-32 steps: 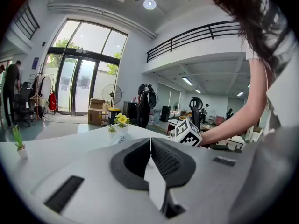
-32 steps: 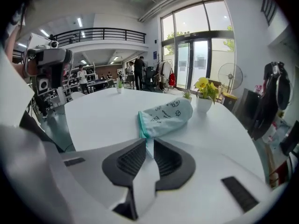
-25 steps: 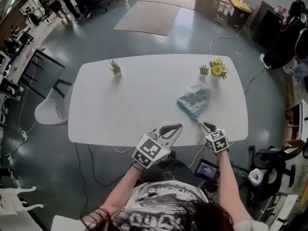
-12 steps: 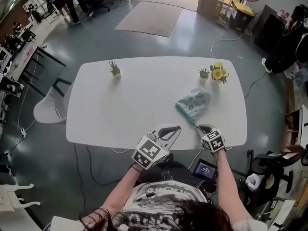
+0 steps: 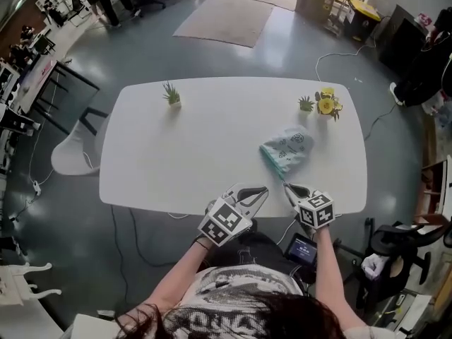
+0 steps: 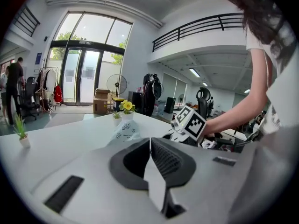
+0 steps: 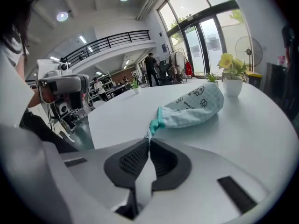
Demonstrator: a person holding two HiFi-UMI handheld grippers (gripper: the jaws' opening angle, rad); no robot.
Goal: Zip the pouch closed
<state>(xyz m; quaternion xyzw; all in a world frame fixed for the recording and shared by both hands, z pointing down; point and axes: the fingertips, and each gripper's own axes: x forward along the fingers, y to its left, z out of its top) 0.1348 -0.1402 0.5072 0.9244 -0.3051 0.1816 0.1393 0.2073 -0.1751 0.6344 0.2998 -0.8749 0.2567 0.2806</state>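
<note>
Teal pull (image 7: 153, 123) sits pinched in the right gripper (image 7: 148, 140); draw it straight along the pouch (image 7: 194, 105), with the shut, empty left gripper (image 6: 150, 141) pinning its far end.

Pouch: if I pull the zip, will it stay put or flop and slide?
The pale teal printed fabric pouch looks soft and rumpled, so probably floppy. It looks light and lies unpinned on the smooth white table, so it will likely slide.
</note>
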